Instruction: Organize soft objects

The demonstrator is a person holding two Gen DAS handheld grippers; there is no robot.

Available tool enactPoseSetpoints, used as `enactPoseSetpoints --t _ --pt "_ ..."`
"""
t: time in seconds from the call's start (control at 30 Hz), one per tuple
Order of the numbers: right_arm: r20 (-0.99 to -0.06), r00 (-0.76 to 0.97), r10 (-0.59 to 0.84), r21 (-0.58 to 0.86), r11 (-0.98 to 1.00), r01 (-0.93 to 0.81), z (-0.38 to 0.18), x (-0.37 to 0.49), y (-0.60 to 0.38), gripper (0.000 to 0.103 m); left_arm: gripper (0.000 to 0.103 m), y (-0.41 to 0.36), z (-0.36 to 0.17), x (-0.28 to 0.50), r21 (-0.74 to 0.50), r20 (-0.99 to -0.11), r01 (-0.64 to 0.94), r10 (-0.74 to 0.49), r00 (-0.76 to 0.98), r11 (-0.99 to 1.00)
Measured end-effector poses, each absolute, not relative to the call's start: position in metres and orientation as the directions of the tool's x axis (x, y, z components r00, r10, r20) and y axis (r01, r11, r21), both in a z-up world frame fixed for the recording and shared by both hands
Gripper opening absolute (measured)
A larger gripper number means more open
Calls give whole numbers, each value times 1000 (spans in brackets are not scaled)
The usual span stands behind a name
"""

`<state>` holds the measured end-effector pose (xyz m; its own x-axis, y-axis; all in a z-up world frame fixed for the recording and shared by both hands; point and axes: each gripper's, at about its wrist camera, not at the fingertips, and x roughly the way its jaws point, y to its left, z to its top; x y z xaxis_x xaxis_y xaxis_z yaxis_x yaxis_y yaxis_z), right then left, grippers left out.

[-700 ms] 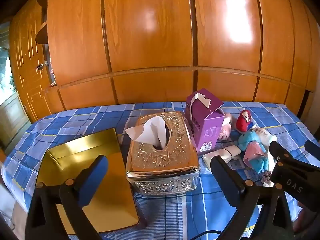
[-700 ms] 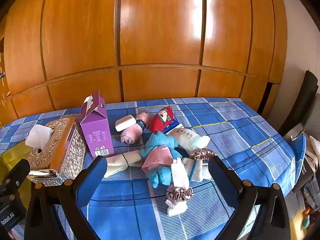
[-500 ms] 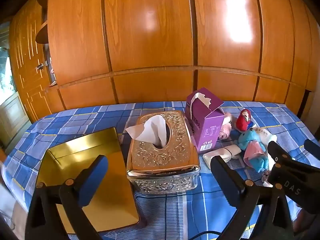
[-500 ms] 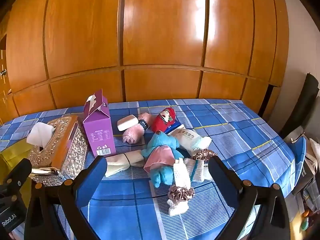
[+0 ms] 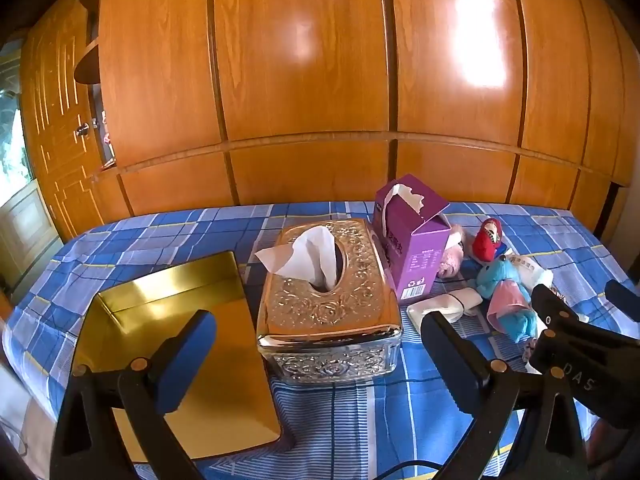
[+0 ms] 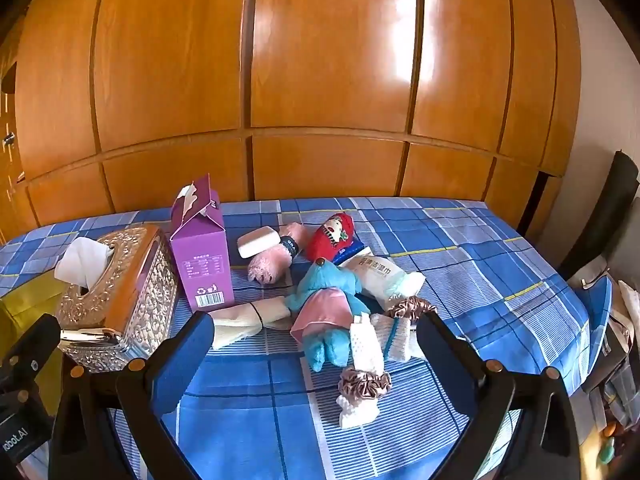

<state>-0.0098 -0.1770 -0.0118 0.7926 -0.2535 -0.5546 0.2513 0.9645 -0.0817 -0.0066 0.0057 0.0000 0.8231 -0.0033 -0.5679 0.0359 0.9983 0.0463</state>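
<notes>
A heap of soft things lies on the blue checked tablecloth [image 6: 460, 264]: a blue plush in a pink dress [image 6: 328, 304], a red plush [image 6: 334, 236], a pink fluffy piece [image 6: 272, 264], a rolled cream cloth [image 6: 248, 318], white socks [image 6: 380, 340] and brown scrunchies [image 6: 364, 384]. My right gripper [image 6: 314, 328] hovers open just in front of the heap, nothing between its fingers. My left gripper [image 5: 318, 324] stands open before the ornate metal tissue box [image 5: 328, 300], with the gold tray [image 5: 168, 320] to its left.
A purple carton [image 6: 204, 256] stands between the tissue box and the heap. A wet-wipes pack [image 6: 380, 276] and a white bar [image 6: 258, 242] lie among the soft things. Wooden wardrobe doors [image 6: 320, 80] close the far side. A dark chair [image 6: 600, 232] stands at the right.
Both views have shifted only slightly. Nothing on the table has moved, and both pairs of jaws have stayed wide apart.
</notes>
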Motion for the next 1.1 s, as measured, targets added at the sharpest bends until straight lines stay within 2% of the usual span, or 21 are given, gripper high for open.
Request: enactPoseSetpoints --t 1.1 --pt "-526 818 -232 -84 972 221 -1 -15 -169 103 103 17 1 -11 19 -574 7 5 819 1000"
